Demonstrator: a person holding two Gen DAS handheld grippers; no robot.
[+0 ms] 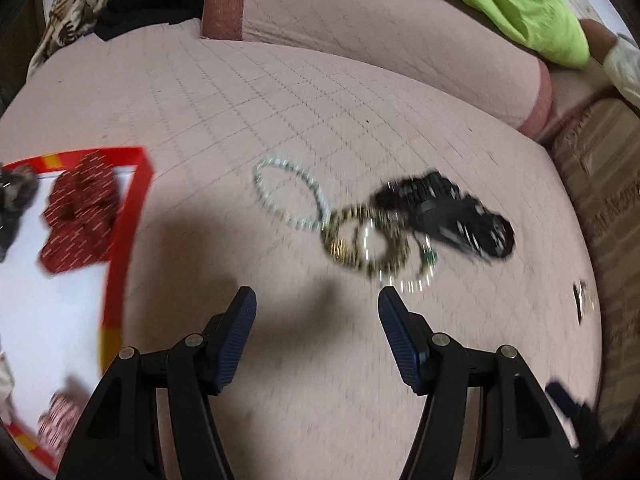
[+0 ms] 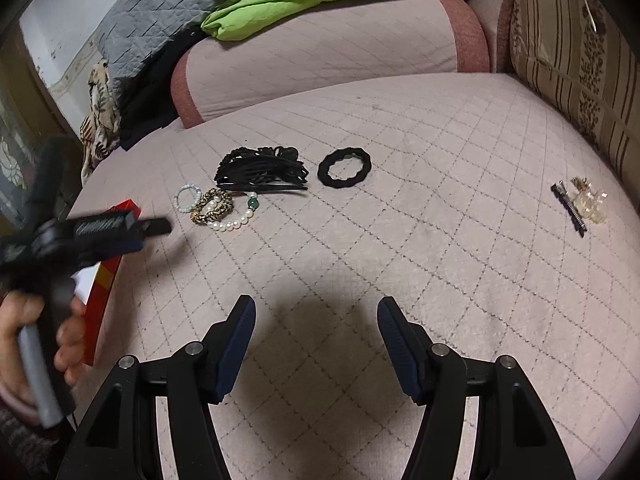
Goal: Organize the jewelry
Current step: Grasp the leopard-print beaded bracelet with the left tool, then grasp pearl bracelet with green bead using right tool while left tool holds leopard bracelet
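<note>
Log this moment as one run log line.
left gripper: open, empty, facing bracelet pile | right gripper: open, empty | red box: holds red scrunchie | black scrunchie: on bed

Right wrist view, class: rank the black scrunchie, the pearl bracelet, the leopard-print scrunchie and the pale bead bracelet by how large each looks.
1. black scrunchie
2. pearl bracelet
3. leopard-print scrunchie
4. pale bead bracelet
Pearl and leopard overlap and look close in size, so their order is unsure.
</note>
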